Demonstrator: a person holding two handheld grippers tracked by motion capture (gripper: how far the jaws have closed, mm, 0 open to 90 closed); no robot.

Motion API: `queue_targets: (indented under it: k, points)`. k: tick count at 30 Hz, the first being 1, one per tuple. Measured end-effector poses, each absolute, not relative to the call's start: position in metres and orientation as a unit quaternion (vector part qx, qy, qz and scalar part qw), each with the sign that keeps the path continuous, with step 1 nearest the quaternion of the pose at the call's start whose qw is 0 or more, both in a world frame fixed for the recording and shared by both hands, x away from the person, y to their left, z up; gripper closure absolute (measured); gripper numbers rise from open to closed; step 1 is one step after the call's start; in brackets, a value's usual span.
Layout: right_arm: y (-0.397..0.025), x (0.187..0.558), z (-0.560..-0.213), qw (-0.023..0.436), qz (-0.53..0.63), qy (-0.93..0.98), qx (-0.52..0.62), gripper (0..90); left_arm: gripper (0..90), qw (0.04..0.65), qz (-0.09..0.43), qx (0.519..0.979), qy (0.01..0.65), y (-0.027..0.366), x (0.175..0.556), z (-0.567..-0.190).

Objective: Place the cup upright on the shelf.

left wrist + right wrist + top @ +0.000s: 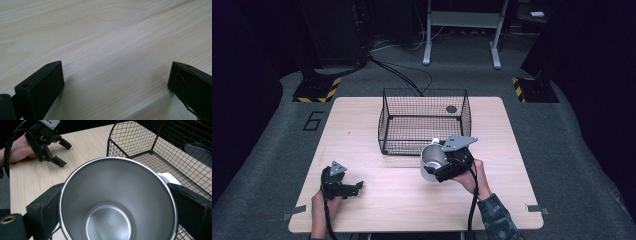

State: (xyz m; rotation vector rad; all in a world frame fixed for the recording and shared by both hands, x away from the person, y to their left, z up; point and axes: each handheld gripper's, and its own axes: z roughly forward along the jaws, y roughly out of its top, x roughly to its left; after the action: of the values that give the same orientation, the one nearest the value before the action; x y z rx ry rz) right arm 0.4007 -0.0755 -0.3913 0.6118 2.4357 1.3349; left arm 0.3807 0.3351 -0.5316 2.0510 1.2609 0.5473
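The right gripper [443,165] holds a steel cup [431,161] just in front of the wire basket [424,122], near the basket's front right corner. Its fingers [43,206] clamp the cup from both sides across the wall, one black pad on each flank, so the mouth faces the gripper's own camera and the bare, empty inside shows down to the base. A white part, perhaps the handle [168,178], peeks out behind the rim on the basket side. In the high view the cup sits tilted, its mouth turned up and away from the basket, lifted off the desk [362,200]. I judge this grip suits carrying the cup over the basket's front wall, since the basket is open at the top and lies directly ahead.

The left gripper [343,187] rests low on the desk, well to the left of the basket and nearer the person's edge. Its fingers [42,85] stand wide apart with nothing between them but wood grain, likely parked out of the way.

The basket seems empty apart from a small dark round thing [451,109] at its far right corner. On the floor left of the desk, a "6" [313,120] is marked. No brand shows on the cup.
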Motion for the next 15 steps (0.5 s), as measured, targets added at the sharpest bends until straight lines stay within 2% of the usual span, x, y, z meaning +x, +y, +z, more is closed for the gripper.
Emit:
queue_targets:
  k: [15]
  points:
    - [-0.076, 0.416, -0.364, 0.154, 0.476, 0.839, 0.213, 5.8, 0.5, 0.33, 0.209, 0.784, 0.482, 0.335, 0.381, -0.532]
